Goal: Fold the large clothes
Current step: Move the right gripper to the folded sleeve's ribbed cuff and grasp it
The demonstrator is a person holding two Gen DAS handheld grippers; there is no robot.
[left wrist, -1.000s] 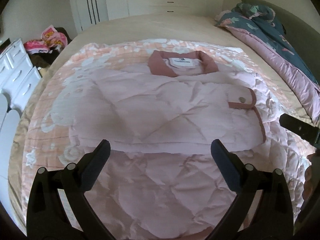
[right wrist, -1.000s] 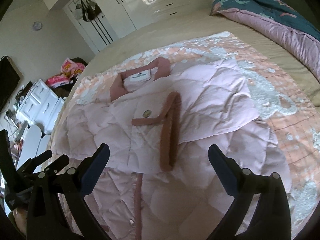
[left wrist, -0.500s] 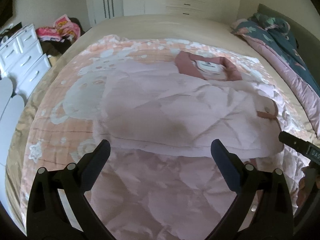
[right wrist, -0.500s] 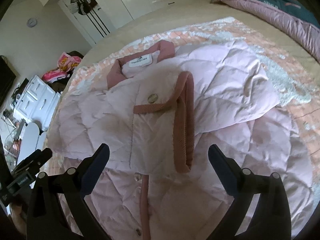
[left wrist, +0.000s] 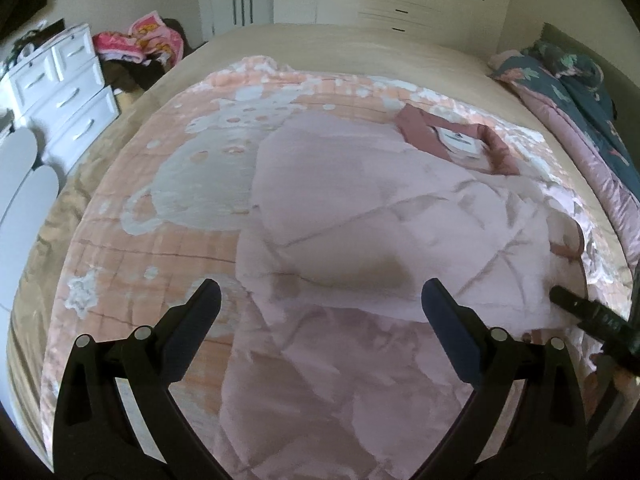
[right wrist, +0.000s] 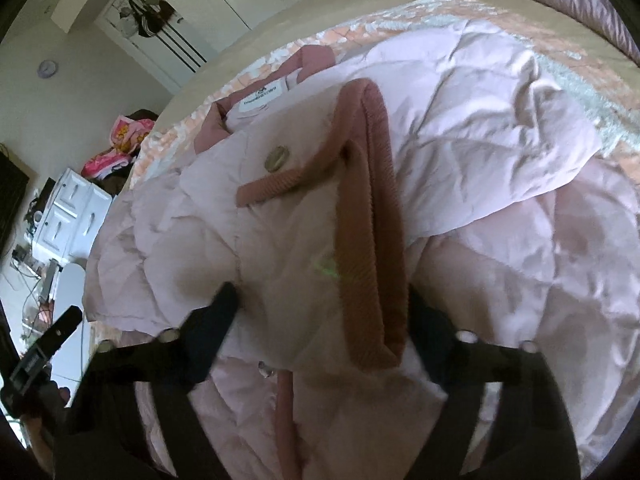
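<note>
A pale pink quilted jacket (left wrist: 380, 232) lies on the bed with both sleeves folded across its chest; its dark pink collar (left wrist: 456, 140) points away from me. My left gripper (left wrist: 320, 308) is open and empty, just above the jacket's left side near the folded sleeve. My right gripper (right wrist: 320, 312) is open, low over the folded sleeve, with the dark pink ribbed cuff (right wrist: 368, 216) and a button (right wrist: 277, 159) between its fingers. The right gripper also shows at the right edge of the left wrist view (left wrist: 588, 316).
The jacket rests on a peach and white patterned quilt (left wrist: 188, 184) on a beige bed. A rolled teal and pink duvet (left wrist: 576, 92) lies along the right side. White drawers (left wrist: 60, 80) and a pink clothes heap (left wrist: 140, 40) stand left; wardrobes at the back.
Both grippers moved down and closer to the jacket. The left swung toward the jacket's left edge. The right dropped over the folded sleeve cuff, which now lies between its fingers.
</note>
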